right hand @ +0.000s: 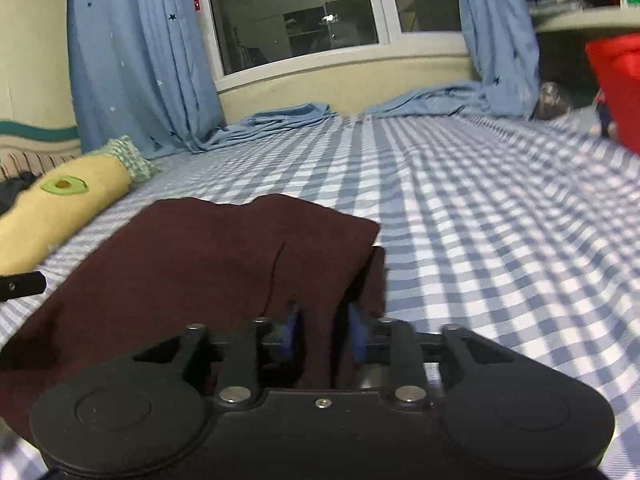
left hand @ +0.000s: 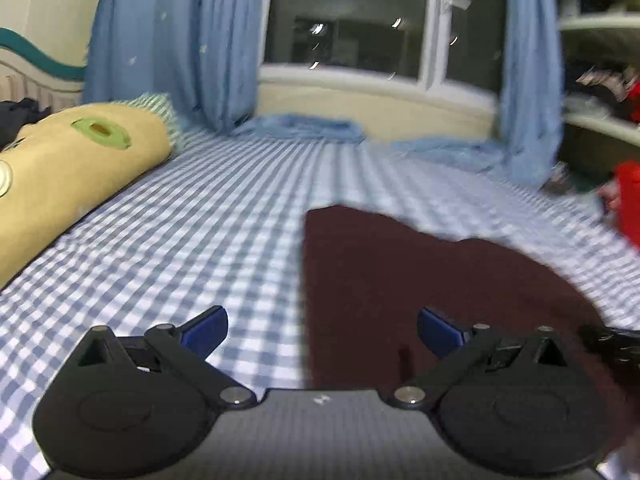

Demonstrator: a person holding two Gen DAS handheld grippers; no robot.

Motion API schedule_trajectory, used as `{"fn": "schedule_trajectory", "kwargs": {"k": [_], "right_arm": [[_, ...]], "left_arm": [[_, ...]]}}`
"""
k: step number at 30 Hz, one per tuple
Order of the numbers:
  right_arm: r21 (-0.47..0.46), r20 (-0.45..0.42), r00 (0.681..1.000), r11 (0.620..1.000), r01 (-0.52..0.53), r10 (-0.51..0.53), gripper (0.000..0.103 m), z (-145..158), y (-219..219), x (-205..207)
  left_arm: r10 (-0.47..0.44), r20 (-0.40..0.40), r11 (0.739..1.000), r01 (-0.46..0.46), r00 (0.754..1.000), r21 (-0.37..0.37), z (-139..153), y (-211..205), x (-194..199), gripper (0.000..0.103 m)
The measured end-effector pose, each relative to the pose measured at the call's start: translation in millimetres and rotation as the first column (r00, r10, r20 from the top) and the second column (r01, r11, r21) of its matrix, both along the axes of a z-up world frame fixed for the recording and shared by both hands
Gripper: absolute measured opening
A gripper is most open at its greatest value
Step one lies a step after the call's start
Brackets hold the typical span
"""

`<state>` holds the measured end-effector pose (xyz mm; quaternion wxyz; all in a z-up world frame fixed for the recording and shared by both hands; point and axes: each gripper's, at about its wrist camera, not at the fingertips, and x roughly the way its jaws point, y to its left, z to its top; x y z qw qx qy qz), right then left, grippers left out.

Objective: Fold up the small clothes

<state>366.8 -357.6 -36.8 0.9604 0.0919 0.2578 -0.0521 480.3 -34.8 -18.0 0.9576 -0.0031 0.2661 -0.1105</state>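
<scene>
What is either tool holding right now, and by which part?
Left tool: nothing. The right tool straddles the right edge of the maroon cloth; whether it grips cannot be told.

Checked sheet (right hand: 500, 240) open rightward; yellow pillow (right hand: 60, 208) blocks left.

Bed with blue-and-white checked sheet (right hand: 480, 208) fills the near ground. Far wall: white-framed window (right hand: 296, 20), dark glass showing indoor reflections. Light blue star-print curtains (right hand: 136, 60) hang either side, hems pooled on the bed. Cream wall (right hand: 340, 84) below the sill. Long yellow avocado-print pillow (left hand: 68, 168) far left. Cluttered shelves (left hand: 600, 80) right.
</scene>
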Motion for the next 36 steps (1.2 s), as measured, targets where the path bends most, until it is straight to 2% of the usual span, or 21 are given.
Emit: {"fn": "schedule_trajectory", "kwargs": {"k": [2, 6, 7, 9, 13, 17, 21, 27, 36], "right_arm": [[-0.056, -0.013, 1.0, 0.998, 0.022, -0.023, 0.05, -7, 4, -2], [-0.06, 0.013, 0.999, 0.998, 0.034, -0.034, 0.053, -9, 3, -17], [-0.062, 0.03, 0.999, 0.997, 0.04, -0.039, 0.055, -5, 4, -24], [-0.062, 0.072, 0.997, 0.997, 0.042, -0.037, 0.077, 5, 5, -41], [-0.081, 0.159, 0.987, 0.996, 0.044, -0.03, 0.084, 31, 14, -82], [-0.09, 0.242, 0.97, 0.995, 0.044, -0.021, 0.095, 57, 30, -126], [-0.085, 0.294, 0.956, 0.995, 0.043, -0.016, 0.102, 75, 42, -164], [-0.073, 0.332, 0.943, 0.996, 0.044, -0.018, 0.102, 87, 58, -211], [-0.06, 0.367, 0.929, 0.996, 0.069, -0.042, 0.102, 86, 80, -277]], "left_arm": [[0.008, -0.038, 0.998, -0.005, 0.999, 0.066, -14, -7, 7, 0.102], [0.019, -0.018, 0.998, -0.018, 1.0, 0.057, -26, -11, -2, 0.102], [0.027, -0.019, 0.999, -0.026, 0.999, 0.043, -24, -8, -5, 0.102], [0.046, -0.02, 0.999, -0.045, 0.999, 0.021, -14, -5, -16, 0.102], [0.057, 0.001, 0.998, -0.057, 0.998, -0.003, 7, 5, -52, 0.102], [0.037, 0.034, 0.999, -0.036, 0.999, -0.008, 32, 9, -98, 0.102], [0.024, 0.071, 1.0, -0.023, 0.997, -0.009, 54, 16, -138, 0.102], [0.012, 0.137, 1.0, -0.01, 0.991, -0.01, 79, 27, -191, 0.102], [0.029, 0.184, 0.999, -0.025, 0.983, -0.028, 84, 48, -249, 0.102]]}}
